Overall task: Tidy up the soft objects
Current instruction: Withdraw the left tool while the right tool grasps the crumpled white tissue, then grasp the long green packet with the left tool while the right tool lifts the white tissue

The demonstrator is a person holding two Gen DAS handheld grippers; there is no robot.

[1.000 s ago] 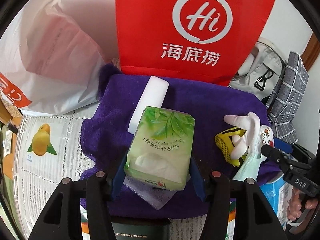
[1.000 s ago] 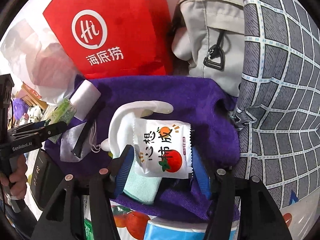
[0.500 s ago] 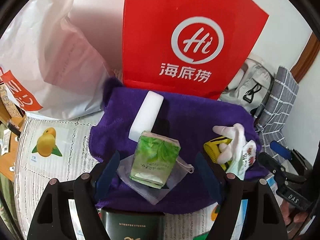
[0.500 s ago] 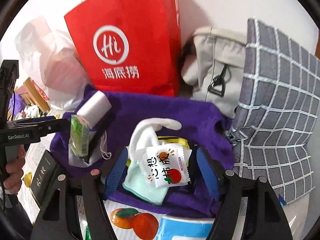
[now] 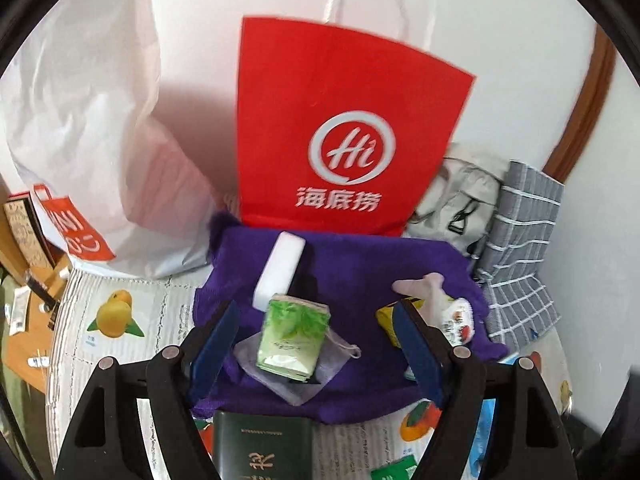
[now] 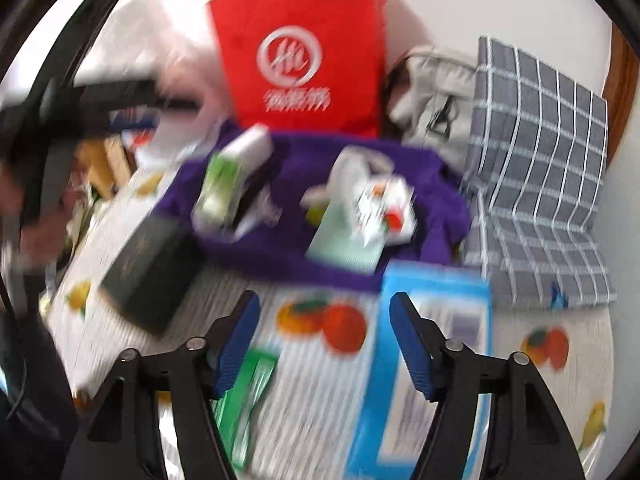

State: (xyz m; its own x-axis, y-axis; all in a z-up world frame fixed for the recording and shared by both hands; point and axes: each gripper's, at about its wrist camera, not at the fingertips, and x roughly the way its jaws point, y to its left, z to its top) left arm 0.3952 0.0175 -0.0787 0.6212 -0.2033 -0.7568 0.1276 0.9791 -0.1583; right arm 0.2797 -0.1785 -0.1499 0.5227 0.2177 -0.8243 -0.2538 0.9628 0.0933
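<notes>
Pulled back from the purple towel (image 5: 360, 264) since a second ago, both grippers; tissue pack (image 5: 294, 330) and snack packet (image 6: 386, 210) let go. Left gripper (image 5: 316, 344) spread wide, nothing between the jaws. Right gripper (image 6: 324, 340) likewise spread and bare, hanging over the fruit-print tablecloth (image 6: 320, 360), badly blurred from motion. Tissue pack lying on a mesh pouch (image 5: 296, 368) near the towel's 6 o'clock edge, white sponge block (image 5: 280, 272) touching it at 12 o'clock. Snack packet resting at the towel's 3 o'clock side atop a white glove (image 5: 420, 284) and a pale green cloth (image 6: 344, 244). For a tidy finish, probably best to retreat straight back, jaws kept wide, clear of the pouch's cord.
</notes>
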